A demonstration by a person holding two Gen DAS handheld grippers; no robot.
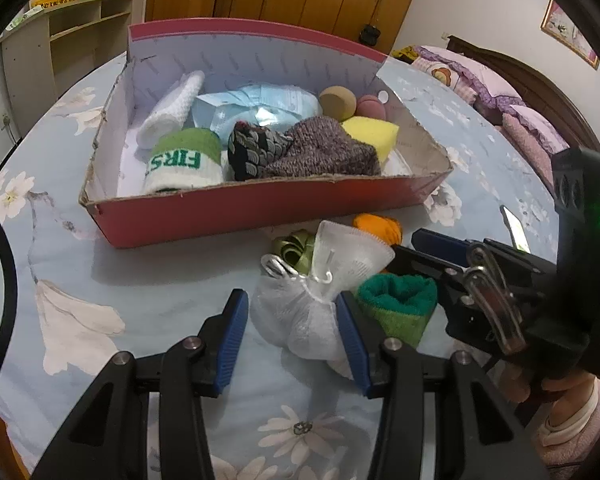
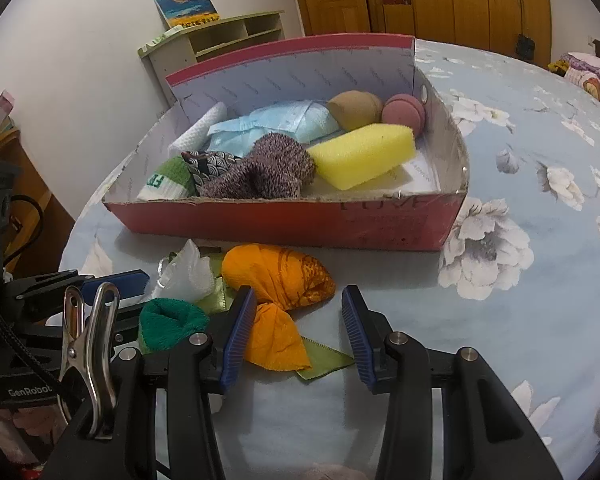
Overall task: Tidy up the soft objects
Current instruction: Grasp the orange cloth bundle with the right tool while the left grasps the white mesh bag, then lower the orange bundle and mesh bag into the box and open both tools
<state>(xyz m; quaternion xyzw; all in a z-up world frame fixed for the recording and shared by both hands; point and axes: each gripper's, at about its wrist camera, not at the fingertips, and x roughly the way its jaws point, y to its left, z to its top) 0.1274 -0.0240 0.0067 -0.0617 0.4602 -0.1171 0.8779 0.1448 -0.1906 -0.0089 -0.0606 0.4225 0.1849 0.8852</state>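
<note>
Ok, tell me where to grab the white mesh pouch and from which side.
Grip the white mesh pouch at its round stuffed body, just below the tied neck, coming down from above and the near side. The left gripper already straddles it there with open jaws. The flared top looks thin and likely to slip, and the green towel crowds its right side.

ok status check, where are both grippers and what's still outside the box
Left gripper open around white mesh pouch. Right gripper open over orange cloth bundle. Green towel roll crowds between them. Red box clear beyond.
</note>
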